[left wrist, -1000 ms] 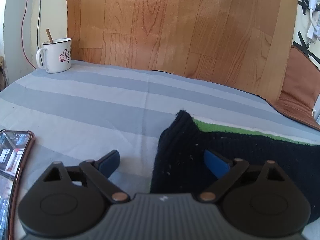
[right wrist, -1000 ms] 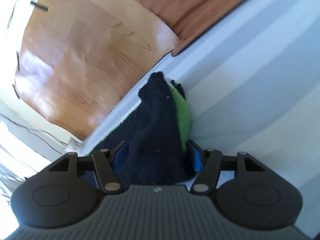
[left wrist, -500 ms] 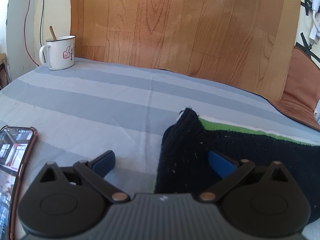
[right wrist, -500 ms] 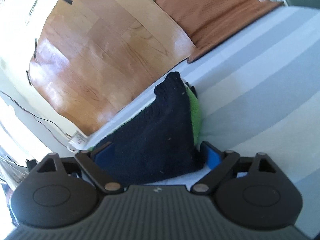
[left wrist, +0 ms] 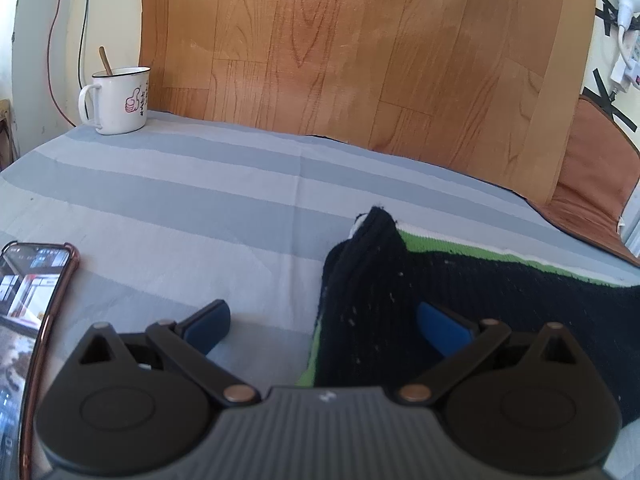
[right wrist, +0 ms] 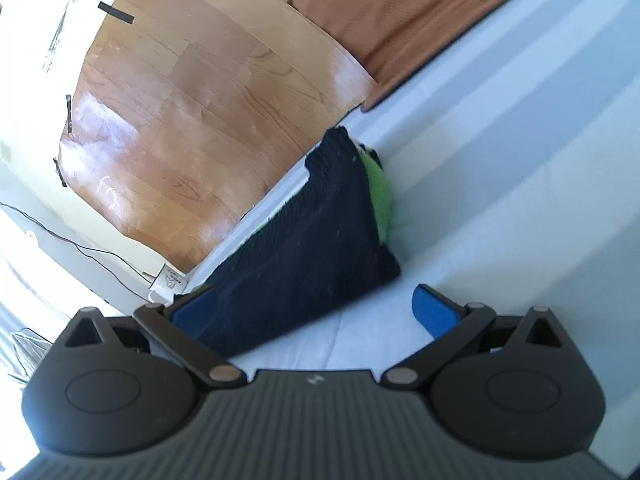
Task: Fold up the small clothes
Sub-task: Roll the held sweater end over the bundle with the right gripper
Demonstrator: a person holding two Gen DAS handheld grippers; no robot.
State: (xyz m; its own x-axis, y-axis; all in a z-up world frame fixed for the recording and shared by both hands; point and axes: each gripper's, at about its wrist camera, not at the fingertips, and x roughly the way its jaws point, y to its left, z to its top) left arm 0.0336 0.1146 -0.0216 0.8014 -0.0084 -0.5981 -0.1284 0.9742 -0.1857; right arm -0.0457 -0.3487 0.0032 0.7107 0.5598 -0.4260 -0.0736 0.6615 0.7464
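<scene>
A black knitted garment with a green and white striped edge lies folded on the blue-grey striped sheet. My left gripper is open over the garment's left end. Its right pad rests above the black knit and its left pad above bare sheet. In the right wrist view the same garment lies flat, green showing along its right side. My right gripper has its jaws opening wide. The garment's near corner lies between them, and neither pad presses on it.
A white enamel mug with a spoon stands at the far left of the sheet. A phone lies at the near left edge. A wooden panel and a brown cushion line the back, with cables and a power strip on the wall.
The right jaws have spread apart and let go of the garment, and the right gripper has drawn back from it. The left jaws have widened a little; the left hand has stayed put.
</scene>
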